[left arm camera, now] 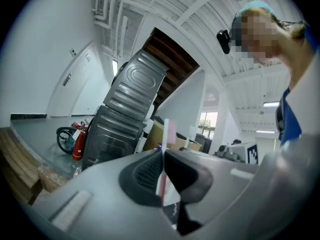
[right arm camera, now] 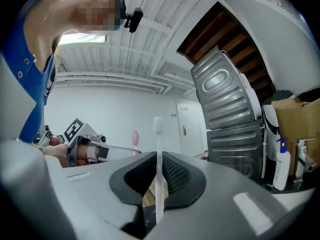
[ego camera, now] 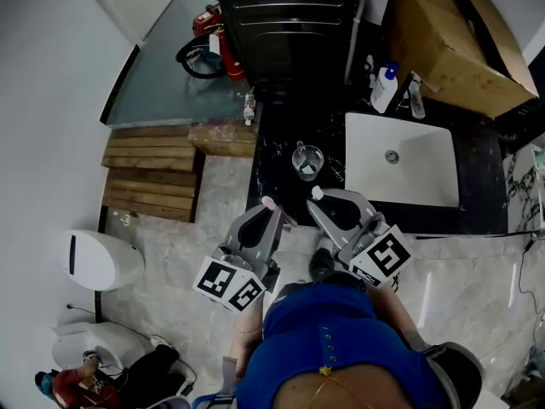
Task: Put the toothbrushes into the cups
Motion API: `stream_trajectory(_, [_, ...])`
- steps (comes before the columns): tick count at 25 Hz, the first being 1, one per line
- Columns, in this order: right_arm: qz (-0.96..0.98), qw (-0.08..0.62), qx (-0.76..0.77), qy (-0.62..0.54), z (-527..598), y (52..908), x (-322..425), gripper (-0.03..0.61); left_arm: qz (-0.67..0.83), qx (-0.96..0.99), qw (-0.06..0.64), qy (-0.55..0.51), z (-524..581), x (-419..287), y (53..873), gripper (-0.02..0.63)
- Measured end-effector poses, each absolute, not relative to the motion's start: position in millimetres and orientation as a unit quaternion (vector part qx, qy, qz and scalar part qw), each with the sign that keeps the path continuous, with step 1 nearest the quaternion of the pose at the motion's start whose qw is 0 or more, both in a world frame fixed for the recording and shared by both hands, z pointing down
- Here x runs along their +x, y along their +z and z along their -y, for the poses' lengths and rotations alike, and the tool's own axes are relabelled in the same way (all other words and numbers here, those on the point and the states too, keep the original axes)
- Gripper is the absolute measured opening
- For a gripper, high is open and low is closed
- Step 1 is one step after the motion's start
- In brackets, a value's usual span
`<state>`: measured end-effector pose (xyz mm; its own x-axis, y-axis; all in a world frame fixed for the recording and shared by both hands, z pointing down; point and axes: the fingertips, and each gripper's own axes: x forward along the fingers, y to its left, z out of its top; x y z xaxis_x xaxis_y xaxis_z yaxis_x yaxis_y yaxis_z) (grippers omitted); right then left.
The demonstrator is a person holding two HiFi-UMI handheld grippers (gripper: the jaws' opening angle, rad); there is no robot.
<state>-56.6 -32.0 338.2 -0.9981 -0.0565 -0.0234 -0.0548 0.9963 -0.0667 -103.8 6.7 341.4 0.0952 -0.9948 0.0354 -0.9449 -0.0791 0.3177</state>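
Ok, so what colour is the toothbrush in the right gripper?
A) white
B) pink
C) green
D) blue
A: the right gripper is shut on a white toothbrush, while the pink toothbrush is the one in the left gripper.

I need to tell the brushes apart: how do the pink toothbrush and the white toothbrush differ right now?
The slim pink toothbrush is clamped in the left gripper; the slim white toothbrush is clamped in the right gripper. The pink head looks flat-sided, the white head rounded. Both stick out head-first past shut jaws.
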Motion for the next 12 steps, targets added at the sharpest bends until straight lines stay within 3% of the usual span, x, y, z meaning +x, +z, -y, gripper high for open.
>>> stream_trajectory(12, [-0.997, 0.02, -0.054, -0.046, 104, 344, -29, 0.037, 0.659, 0.736, 0.13, -0.087, 72, -90, 341, 0.011])
